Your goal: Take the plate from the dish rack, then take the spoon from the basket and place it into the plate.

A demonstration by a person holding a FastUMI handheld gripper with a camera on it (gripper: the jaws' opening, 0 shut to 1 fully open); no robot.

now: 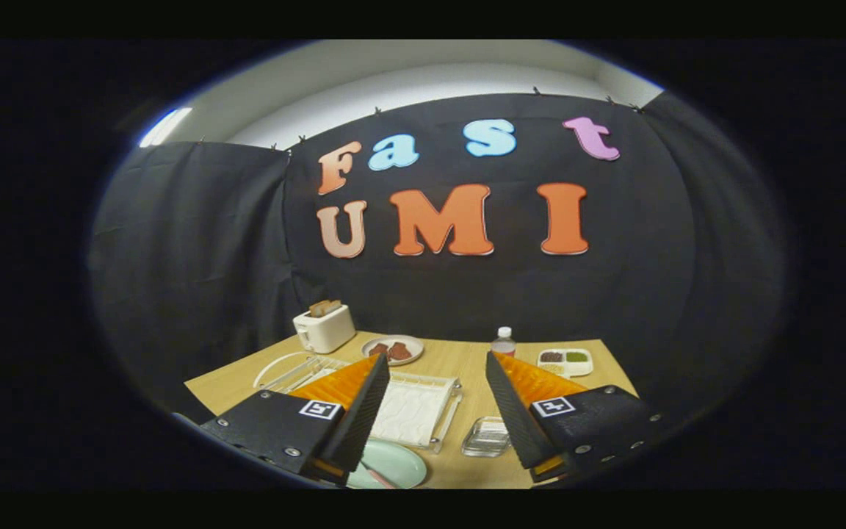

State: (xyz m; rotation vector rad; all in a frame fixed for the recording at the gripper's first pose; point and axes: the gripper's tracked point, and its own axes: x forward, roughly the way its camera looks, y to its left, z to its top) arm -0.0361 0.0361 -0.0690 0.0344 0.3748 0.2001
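Observation:
My gripper [438, 358] hangs above the wooden table [460, 360], open, with nothing between its fingers. A pale green plate [397, 463] lies flat on the table below and between the fingers, partly hidden by the left finger. A thin pinkish piece [380, 479] rests on the plate's near edge; I cannot tell whether it is the spoon. The white dish rack [416, 411] stands just beyond the plate, with a wire frame at its left side. A small clear basket [487, 437] sits to the right of the rack, close to the right finger.
At the back of the table stand a white toaster [324, 328] with bread in it, a plate of brown squares [392, 350], a small bottle [503, 342] and a divided tray of foods [565, 361]. Black cloth walls close in the table.

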